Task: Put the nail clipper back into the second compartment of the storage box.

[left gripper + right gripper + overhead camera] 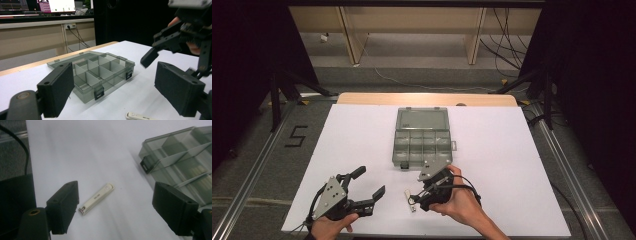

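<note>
From the high view, my left gripper (371,181) sat near the tabletop's near-left corner, jaws spread and empty. My right gripper (413,196) hovered by the near edge, over the nail clipper (411,201). The open compartment box (423,140) lay mid-table. In my left gripper view, my pads stood wide apart around nothing, the box ahead, the clipper (140,116) at the bottom edge. In my right gripper view, my jaws gaped wide, the clipper (97,198) lying flat between them, untouched, beside the box's (180,155) corner.
</note>
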`<state>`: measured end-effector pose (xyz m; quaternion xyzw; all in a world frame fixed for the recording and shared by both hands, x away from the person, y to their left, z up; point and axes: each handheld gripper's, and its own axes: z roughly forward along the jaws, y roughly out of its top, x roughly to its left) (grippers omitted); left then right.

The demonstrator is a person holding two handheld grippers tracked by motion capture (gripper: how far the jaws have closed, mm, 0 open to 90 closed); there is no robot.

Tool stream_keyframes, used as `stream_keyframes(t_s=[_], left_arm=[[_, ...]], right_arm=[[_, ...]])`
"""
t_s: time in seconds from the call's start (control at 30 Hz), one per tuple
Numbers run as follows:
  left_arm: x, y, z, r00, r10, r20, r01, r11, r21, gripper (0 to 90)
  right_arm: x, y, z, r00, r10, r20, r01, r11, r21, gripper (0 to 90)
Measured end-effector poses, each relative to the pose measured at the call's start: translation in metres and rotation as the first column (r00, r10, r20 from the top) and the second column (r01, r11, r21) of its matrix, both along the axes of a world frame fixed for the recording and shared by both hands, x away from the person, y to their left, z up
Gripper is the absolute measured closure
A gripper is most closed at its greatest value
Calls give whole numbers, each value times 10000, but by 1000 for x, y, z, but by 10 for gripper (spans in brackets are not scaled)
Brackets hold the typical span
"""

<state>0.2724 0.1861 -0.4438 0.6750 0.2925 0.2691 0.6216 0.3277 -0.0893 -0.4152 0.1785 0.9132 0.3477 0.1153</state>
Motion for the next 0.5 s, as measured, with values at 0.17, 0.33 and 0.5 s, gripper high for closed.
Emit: stream_keyframes(t_s=[0.17,0.33,0.5], left_arm=[[0,0,0,10000,-15,-4,15,10000,-20,155],[0,-1,0,10000,-48,36,48,10000,-74,155],[-1,0,0,10000,-18,-3,18,10000,-62,155]], right_arm=[[5,12,-7,9992,167,-355,-186,9984,-533,250],[12,24,-17,9974,159,-703,-228,9948,-991,258],[15,29,-20,9955,206,-921,-312,9929,-1145,270]])
